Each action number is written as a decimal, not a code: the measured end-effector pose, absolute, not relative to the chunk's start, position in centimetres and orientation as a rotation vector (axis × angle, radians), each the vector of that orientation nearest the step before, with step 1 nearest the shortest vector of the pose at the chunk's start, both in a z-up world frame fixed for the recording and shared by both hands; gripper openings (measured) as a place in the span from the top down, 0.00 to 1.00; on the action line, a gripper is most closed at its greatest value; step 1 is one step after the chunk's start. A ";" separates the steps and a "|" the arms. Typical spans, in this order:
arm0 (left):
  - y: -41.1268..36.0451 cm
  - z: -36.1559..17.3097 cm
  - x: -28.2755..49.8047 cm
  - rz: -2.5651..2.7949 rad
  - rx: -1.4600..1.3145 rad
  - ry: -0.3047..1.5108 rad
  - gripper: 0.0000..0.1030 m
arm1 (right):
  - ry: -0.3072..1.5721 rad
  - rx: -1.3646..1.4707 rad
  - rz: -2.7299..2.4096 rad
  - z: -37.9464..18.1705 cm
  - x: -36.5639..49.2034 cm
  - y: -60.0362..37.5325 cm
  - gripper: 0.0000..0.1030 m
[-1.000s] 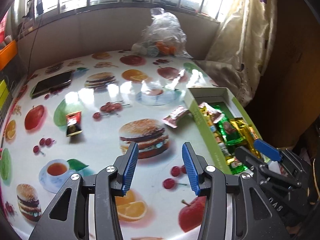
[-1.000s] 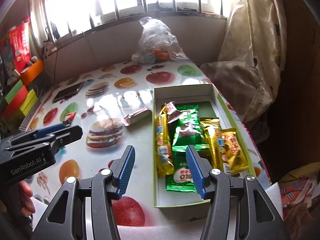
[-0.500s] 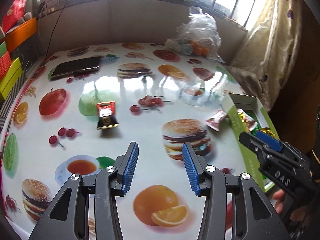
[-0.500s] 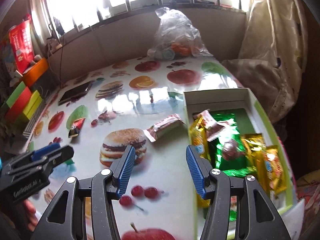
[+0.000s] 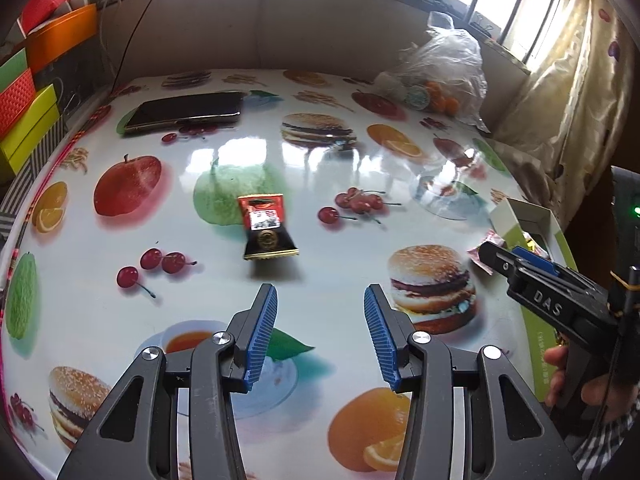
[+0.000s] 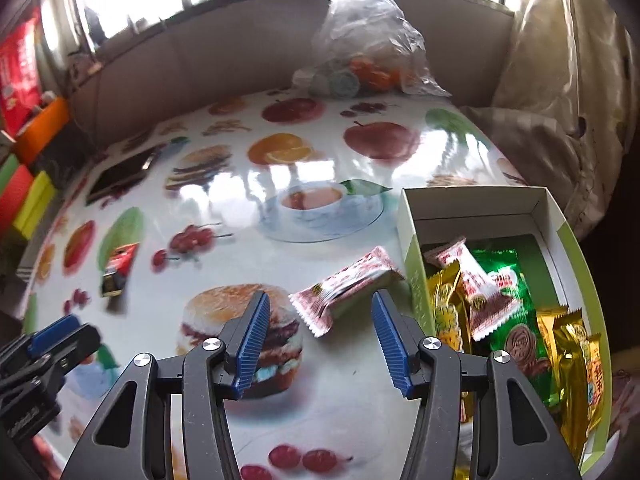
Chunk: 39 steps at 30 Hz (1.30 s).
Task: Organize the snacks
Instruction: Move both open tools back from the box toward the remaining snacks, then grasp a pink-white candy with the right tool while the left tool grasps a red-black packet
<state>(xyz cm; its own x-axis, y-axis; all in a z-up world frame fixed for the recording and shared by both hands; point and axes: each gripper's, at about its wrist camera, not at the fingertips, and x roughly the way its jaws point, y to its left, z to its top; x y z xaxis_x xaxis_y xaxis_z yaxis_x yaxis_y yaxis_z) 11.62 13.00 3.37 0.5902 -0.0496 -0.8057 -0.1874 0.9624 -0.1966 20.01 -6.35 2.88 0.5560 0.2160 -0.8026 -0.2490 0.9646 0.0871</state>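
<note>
A red and black snack packet (image 5: 265,227) lies on the fruit-print table, just ahead of my open, empty left gripper (image 5: 318,322); it also shows in the right wrist view (image 6: 118,266). A pink-white wrapped snack (image 6: 345,289) lies beside the green box (image 6: 412,240), just ahead of my open, empty right gripper (image 6: 318,334). The box holds several green, gold and pink packets (image 6: 500,304). The right gripper (image 5: 520,266) shows at the right of the left wrist view, covering most of the pink snack.
A black phone (image 5: 186,110) lies at the far left of the table. A clear plastic bag of fruit (image 6: 360,52) stands at the back. Coloured boxes (image 5: 24,96) stack along the left edge. A curtain (image 6: 560,92) hangs at the right.
Both grippers have swung left and forward. The red and black packet now sits nearly centred before the left gripper, and the pink snack has come close between the right gripper's fingers.
</note>
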 end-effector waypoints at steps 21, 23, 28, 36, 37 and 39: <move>16.9 1.5 12.7 0.152 -0.317 0.965 0.55 | 0.979 -0.144 0.265 0.4 23.6 -2.8 0.67; 17.0 1.5 13.0 0.156 -0.316 0.965 0.55 | 0.974 -0.149 0.277 0.4 23.5 -2.4 0.74; 17.6 1.7 13.6 0.161 -0.321 0.957 0.55 | 0.963 -0.142 0.309 0.3 23.1 -1.9 0.81; 17.7 1.9 15.5 0.151 -0.320 0.954 0.55 | 0.966 -0.114 0.408 0.3 21.8 -1.0 0.81; 17.6 1.9 15.8 0.155 -0.313 0.955 0.55 | 0.967 -0.114 0.417 0.3 21.7 -0.9 0.81; 17.3 1.9 16.2 0.152 -0.296 0.951 0.55 | 0.963 -0.129 0.429 0.2 21.3 -0.6 0.81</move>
<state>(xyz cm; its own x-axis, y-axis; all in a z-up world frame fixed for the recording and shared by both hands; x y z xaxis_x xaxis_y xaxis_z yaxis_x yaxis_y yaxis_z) 16.21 17.31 1.90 0.5743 -0.0021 -0.8186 -0.2568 0.9491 -0.1826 21.26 -0.57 0.23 0.4944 0.2963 -0.8172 -0.4094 0.9087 0.0818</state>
